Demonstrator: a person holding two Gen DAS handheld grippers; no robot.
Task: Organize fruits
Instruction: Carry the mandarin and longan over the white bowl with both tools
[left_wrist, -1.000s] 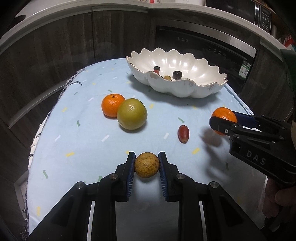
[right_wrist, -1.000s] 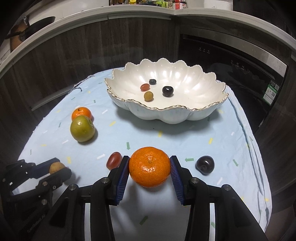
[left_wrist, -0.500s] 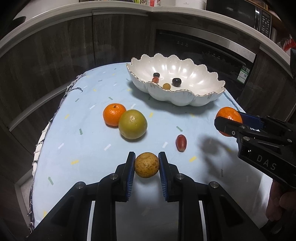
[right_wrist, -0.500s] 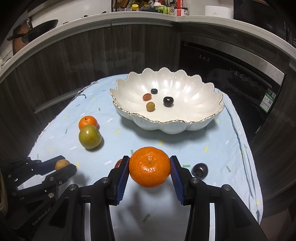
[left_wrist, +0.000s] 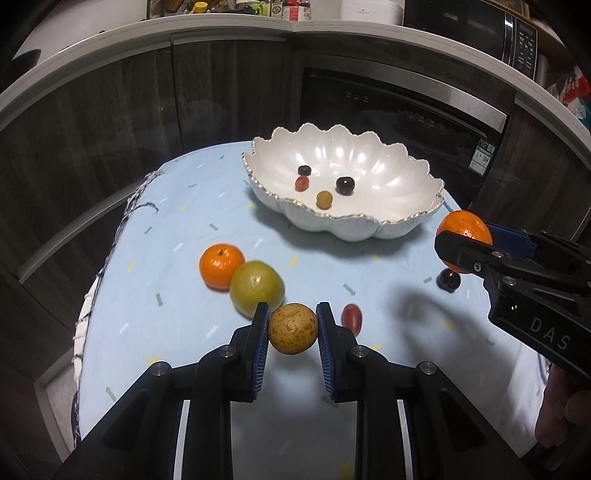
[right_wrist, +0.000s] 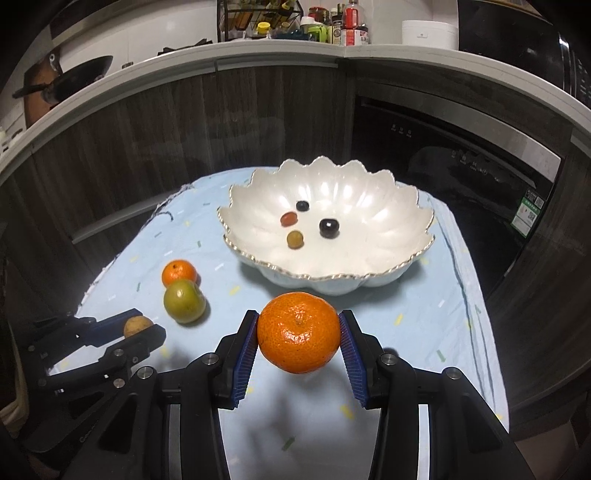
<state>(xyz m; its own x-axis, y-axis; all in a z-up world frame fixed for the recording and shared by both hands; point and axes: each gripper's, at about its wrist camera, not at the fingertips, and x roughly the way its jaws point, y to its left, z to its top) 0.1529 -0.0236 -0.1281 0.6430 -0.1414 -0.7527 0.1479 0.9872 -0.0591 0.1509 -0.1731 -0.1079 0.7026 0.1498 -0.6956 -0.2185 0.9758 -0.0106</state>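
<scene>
Both grippers are loaded here! The left gripper (left_wrist: 293, 329) has its fingers clenched on a speckled brown fruit (left_wrist: 293, 328), blue pads pressing it from either side, and the fruit hangs clear above the worktop (left_wrist: 177, 325) with its pale blue cloth. Over on the right, the right gripper (right_wrist: 298, 332) is grasping a big tangerine (right_wrist: 298, 331), squeezed squarely between its fingers, also up off the cloth and in front of the bowl's near rim.

Just behind the brown fruit in the left wrist view sits a green fruit (left_wrist: 256, 287), and touching it on its far left side is a smaller tangerine (left_wrist: 221, 265). To the right of the left fingers lies a red grape (left_wrist: 351, 317) on the cloth. Further right, a dark plum (left_wrist: 447, 279) peeks out just under the right gripper's fingers.

At the far side of the worktop stands the white scalloped bowl (right_wrist: 388, 221), gold along its rim. Four small fruits lie in it: a blueberry (right_wrist: 303, 206) farthest back, a red cherry tomato (right_wrist: 288, 219) just near of it, a yellow-green grape (right_wrist: 295, 239) nearest, and a dark cherry (right_wrist: 328, 227) to the right.

Beyond the table, dark wooden cabinets (right_wrist: 221, 122) and a built-in appliance (right_wrist: 461, 155) run under a pale counter (right_wrist: 258, 51) carrying jars and bottles.
</scene>
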